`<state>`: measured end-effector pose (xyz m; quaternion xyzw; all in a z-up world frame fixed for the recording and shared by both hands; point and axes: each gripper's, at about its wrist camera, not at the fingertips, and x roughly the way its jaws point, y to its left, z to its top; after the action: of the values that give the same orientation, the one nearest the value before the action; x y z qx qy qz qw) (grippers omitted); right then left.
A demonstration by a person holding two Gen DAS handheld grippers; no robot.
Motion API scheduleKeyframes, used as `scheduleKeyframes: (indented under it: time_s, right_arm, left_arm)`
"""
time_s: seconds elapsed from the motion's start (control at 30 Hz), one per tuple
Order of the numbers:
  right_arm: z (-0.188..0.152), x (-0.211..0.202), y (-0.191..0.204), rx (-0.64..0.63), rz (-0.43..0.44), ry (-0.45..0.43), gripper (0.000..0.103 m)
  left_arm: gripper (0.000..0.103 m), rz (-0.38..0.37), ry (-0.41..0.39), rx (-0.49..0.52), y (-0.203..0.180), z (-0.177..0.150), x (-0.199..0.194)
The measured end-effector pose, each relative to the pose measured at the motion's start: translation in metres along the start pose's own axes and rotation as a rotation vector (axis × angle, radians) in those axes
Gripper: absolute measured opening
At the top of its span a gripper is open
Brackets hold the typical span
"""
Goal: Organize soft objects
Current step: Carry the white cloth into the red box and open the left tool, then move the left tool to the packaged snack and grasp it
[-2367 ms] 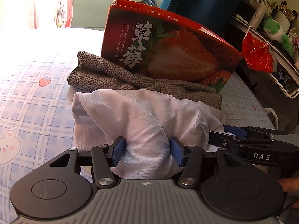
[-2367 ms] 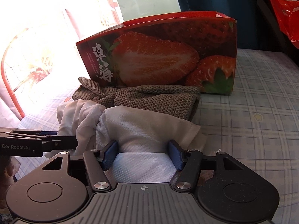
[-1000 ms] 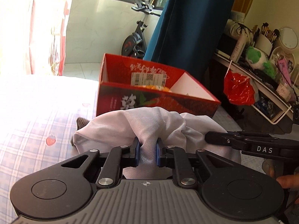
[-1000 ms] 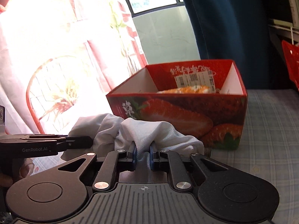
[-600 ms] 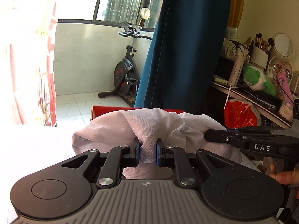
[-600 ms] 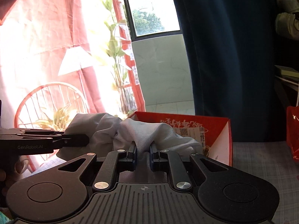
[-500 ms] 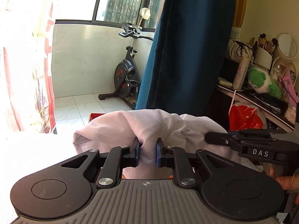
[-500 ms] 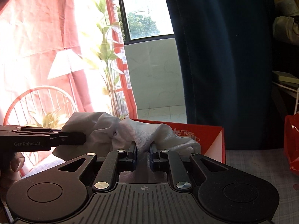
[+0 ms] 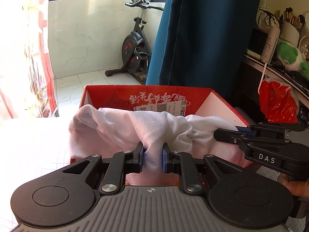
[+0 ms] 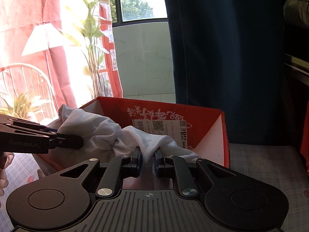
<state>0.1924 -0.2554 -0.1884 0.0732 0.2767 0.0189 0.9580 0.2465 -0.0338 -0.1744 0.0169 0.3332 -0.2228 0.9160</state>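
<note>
A bunched white cloth (image 9: 123,127) hangs between my two grippers, over the open top of a red strawberry box (image 9: 108,94). My left gripper (image 9: 152,159) is shut on the cloth's left part. My right gripper (image 10: 147,160) is shut on its right part (image 10: 154,141). Each gripper shows from the side in the other's view, the right one in the left wrist view (image 9: 251,137) and the left one in the right wrist view (image 10: 48,139). The box shows in the right wrist view (image 10: 204,116), with a barcode label on its far inner wall.
The box stands on a plaid bedsheet (image 10: 260,164). A dark blue curtain (image 9: 202,34) hangs behind it. A red plastic bag (image 9: 278,102) hangs off a cluttered shelf at the right. An exercise bike (image 9: 135,50) stands on the balcony. A grey knit cloth corner (image 10: 39,174) shows beside the box.
Both grippers closed on the white cloth and lifted it off the bed. In the last half second they lowered it over the box, whose inside has come back into view.
</note>
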Motion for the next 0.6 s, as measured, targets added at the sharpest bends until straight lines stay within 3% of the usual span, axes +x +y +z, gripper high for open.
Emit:
scheduleKeyframes:
  time_s: [0.23, 0.5, 0.6]
  right_arm:
    - [-0.006, -0.010, 0.012, -0.040, -0.044, 0.000, 0.031]
    - [-0.001, -0.043, 0.023, -0.080, -0.024, -0.025, 0.062]
    - [-0.004, -0.058, 0.027, -0.094, -0.014, -0.024, 0.072]
  left_arm:
    - [0.041, 0.034, 0.012, 0.052, -0.002, -0.002, -0.017]
    - [0.063, 0.078, -0.029, 0.012, 0.000, -0.007, -0.050]
    - [0.066, 0.110, -0.041, 0.001, -0.002, -0.012, -0.067]
